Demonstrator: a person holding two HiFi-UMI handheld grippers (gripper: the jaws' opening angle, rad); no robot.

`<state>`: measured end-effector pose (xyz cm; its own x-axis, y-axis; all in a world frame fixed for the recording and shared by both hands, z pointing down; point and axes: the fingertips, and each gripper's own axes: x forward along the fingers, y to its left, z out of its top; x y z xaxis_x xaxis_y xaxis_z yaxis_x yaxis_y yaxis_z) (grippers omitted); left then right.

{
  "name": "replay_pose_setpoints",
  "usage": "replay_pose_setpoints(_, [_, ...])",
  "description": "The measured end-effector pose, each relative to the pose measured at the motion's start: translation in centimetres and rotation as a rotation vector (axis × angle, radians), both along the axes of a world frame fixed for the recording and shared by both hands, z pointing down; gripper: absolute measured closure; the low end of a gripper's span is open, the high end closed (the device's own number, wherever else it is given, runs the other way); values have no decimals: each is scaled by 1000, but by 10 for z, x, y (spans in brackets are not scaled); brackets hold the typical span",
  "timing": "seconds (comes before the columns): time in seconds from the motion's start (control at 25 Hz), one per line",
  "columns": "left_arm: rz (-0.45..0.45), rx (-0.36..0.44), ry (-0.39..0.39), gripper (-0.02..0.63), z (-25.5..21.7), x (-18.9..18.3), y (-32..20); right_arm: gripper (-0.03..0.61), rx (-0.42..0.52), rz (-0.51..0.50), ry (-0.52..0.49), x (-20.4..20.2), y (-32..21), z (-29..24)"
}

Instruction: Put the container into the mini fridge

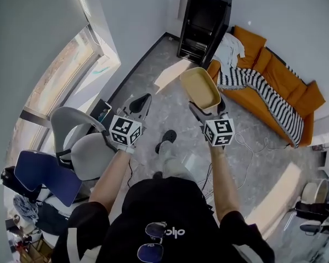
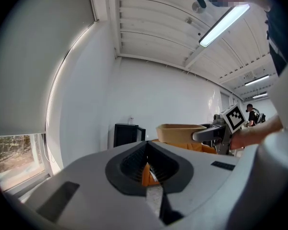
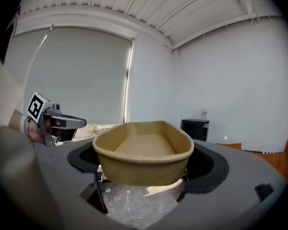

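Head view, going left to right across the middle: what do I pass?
Blue padded chair → grey office chair → left gripper → tan oval paper container → orange sofa.

This reads as a lounge corner of an office or studio. In the head view, a long orange fabric sofa (image 1: pixel 277 73) draped with a black-and-white striped blanket (image 1: pixel 263 92) lines the white wall at 2 o'clock. A black boxy mini fridge (image 1: pixel 204 22) stands at 12 o'clock, and a grey swivel chair (image 1: pixel 79 141) and a blue chair (image 1: pixel 44 175) sit at 8 o'clock. A wide window (image 1: pixel 63 75) with a pale grey roller blind (image 3: pixel 72 75) runs at 10 o'clock. The floor (image 1: pixel 263 163) is grey marbled tile, and the ribbed white ceiling (image 2: pixel 153 23) carries long tube lights (image 2: pixel 224 25).
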<state>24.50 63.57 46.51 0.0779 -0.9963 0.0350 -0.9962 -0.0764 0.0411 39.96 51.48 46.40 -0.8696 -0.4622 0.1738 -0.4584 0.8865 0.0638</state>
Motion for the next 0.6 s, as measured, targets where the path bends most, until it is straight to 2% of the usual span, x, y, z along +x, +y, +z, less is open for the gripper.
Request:
replay_pose_setpoints(0.44, [-27,-53,-19,606,-2,-119,-135,49,-15,-14,4,-109,-147,6])
replay_pose_setpoints(0.6, [-25,-52,-20,606,-6,-153,-188,49,-11,-11,5,-140,-200,0])
